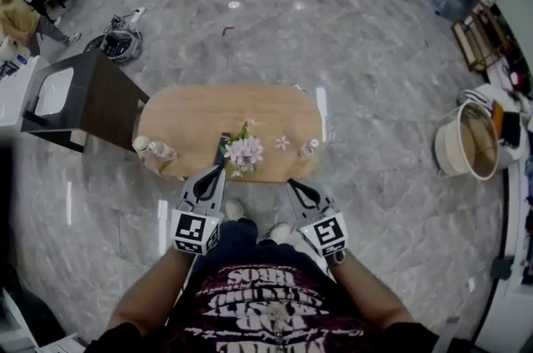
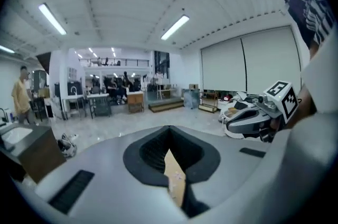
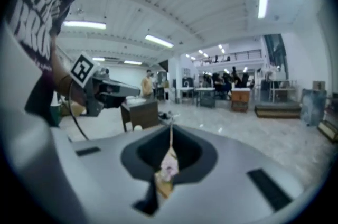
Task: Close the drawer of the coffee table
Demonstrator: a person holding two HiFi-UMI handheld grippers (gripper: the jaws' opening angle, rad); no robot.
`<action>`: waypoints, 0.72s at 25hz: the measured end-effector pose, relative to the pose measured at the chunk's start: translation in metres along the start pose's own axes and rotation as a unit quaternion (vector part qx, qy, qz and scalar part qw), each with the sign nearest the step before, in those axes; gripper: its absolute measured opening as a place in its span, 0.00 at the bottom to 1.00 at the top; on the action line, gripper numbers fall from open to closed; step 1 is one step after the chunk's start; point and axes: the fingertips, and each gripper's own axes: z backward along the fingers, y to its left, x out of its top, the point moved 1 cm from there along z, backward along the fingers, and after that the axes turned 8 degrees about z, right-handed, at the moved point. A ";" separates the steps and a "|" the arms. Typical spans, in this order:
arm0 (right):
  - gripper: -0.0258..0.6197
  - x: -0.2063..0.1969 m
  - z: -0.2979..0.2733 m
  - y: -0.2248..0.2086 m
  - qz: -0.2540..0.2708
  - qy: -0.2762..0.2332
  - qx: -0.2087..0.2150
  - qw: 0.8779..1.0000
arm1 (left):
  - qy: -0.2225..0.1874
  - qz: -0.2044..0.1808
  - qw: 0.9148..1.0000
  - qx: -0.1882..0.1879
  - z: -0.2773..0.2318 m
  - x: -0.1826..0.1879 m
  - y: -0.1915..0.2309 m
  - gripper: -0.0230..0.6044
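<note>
While you hold both grippers above the coffee table's (image 1: 208, 114) near edge, log: left gripper (image 1: 221, 169), jaws together, empty; right gripper (image 1: 292, 184), likewise. Task item, drawer: unseen beneath the worktop. Drop low, find its front, and push squarely with both closed tips.

**Grey grippers, black printed shirt**

The left gripper (image 1: 220, 170) and right gripper (image 1: 291, 184) have grey shells and black fingers (image 1: 213, 179). Behind the fingers each carries a white cube (image 1: 196, 231) with black square markers. Further back, the person wears a black short-sleeved T-shirt (image 1: 266, 303) printed in pink and white, and pale shoes (image 1: 236, 210).
</note>
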 end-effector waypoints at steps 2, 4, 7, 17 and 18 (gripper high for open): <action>0.10 0.031 0.013 -0.005 -0.014 -0.033 -0.016 0.999 | -0.031 0.001 0.999 0.016 0.017 0.031 0.003 0.07; 0.10 0.050 0.021 -0.009 -0.025 -0.033 -0.026 0.999 | -0.041 0.024 0.999 0.024 0.027 0.043 0.008 0.07; 0.10 0.067 0.018 -0.016 -0.028 -0.017 -0.036 0.999 | -0.033 0.044 0.998 0.034 0.027 0.044 0.023 0.07; 0.09 0.113 -0.043 -0.007 -0.014 -0.063 -0.067 0.996 | -0.045 0.025 0.999 -0.011 0.011 0.059 0.079 0.07; 0.09 0.117 -0.052 -0.005 -0.012 -0.063 -0.072 0.995 | -0.044 0.027 0.999 -0.016 0.009 0.060 0.088 0.07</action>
